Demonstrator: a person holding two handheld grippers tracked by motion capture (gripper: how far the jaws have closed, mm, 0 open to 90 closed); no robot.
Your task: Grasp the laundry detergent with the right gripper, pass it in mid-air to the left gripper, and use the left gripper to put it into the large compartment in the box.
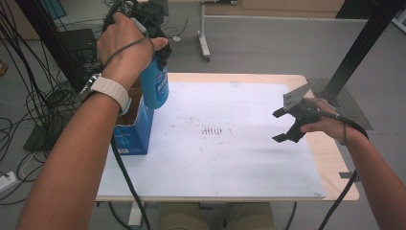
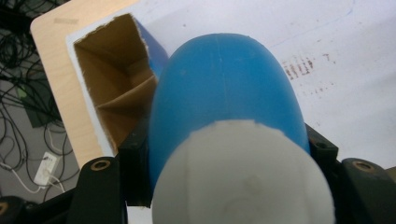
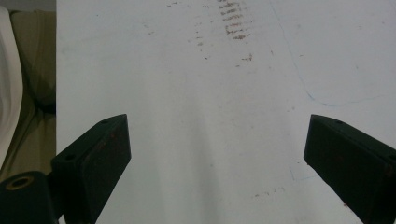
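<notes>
My left gripper (image 1: 154,53) is raised over the table's left side, shut on a blue bottle (image 1: 156,87) that hangs down from it. In the left gripper view, the bottle (image 2: 224,79) with its white cap (image 2: 243,182) sits between the two black jaws. Just under and left of the bottle stands an open blue cardboard box (image 1: 135,130) with brown dividers inside (image 2: 116,93). My right gripper (image 1: 283,126) hovers over the right side of the white sheet (image 1: 230,163). Its jaws are wide open with nothing between them (image 3: 217,149).
The white sheet (image 3: 210,84) covers most of the wooden table (image 1: 335,158) and has faint brown marks (image 1: 213,131) at its middle. Cables (image 1: 28,110) lie on the floor at the left. A black post (image 1: 359,48) stands at the back right.
</notes>
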